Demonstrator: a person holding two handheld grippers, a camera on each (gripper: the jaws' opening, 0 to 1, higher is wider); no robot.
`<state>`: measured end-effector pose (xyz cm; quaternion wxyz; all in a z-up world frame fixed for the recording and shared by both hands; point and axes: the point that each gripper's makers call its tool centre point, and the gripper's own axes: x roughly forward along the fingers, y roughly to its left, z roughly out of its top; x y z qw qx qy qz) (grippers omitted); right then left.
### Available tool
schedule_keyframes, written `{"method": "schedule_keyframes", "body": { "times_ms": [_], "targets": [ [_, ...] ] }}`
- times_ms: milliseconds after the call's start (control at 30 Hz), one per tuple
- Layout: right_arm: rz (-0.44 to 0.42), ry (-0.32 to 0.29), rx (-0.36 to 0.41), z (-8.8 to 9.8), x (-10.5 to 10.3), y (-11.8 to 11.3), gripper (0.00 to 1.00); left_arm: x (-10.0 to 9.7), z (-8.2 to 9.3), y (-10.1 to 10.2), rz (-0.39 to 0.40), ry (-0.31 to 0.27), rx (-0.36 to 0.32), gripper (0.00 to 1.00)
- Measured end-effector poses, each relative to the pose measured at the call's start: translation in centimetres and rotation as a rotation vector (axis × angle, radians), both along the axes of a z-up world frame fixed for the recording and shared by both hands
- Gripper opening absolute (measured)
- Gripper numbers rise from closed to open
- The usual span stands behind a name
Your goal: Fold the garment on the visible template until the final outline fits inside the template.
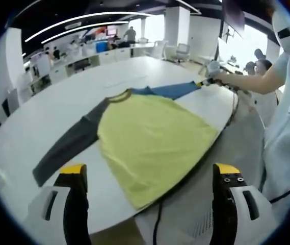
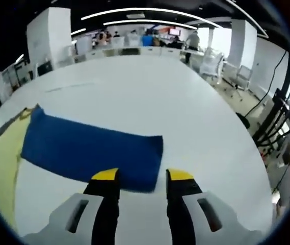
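Open-plan office, bright strip lights overhead, white columns, desks and chairs at the far side with several people near them. Work surface was a large white table with a rounded edge.

Garment lay flat on the table in the left gripper view: a long-sleeved shirt, yellow body, one grey sleeve stretched away toward the left of that view, one blue sleeve stretched toward the upper right. Hem of the yellow body ran close to the near table edge. No template outline could be made out on the white surface.

Left gripper hovered off the near edge of the table, above the hem, jaws spread wide with yellow tips, nothing between them. Released.

Right gripper sat low over the table at the cuff end of the blue sleeve. Its yellow-tipped jaws stood a little apart, the cuff edge lying just ahead of and between them. Whether the cloth was pinched could not be told from the right gripper view. Same gripper appeared far off in the left gripper view, at the tip of the blue sleeve, held by a person's gloved hand.

A person in white stood at the right of the left gripper view beside the table. A dark cable hung below the table edge.
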<state>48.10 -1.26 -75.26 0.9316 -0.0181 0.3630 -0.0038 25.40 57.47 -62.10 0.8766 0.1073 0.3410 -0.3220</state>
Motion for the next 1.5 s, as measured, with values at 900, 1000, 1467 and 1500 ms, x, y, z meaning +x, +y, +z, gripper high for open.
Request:
{"method": "schedule_keyframes", "body": {
  "times_ms": [900, 1000, 1467, 1500],
  "targets": [
    [-0.027, 0.033, 0.015, -0.7, -0.3, -0.3, 0.18, 0.0, -0.2, -0.2, 0.009, 0.011, 0.004, 1.00],
    [-0.027, 0.029, 0.012, -0.9, 0.0, -0.7, 0.18, -0.1, -0.1, -0.1, 0.011, 0.010, 0.004, 0.99],
    [-0.022, 0.029, 0.012, -0.8, -0.2, 0.0, 0.09, -0.2, 0.0, 0.3, 0.033, 0.004, -0.001, 1.00],
    [-0.018, 0.029, 0.011, -0.9, -0.2, 0.0, 0.08, -0.3, 0.0, 0.3, 0.031, 0.004, 0.001, 1.00]
  ]
}}
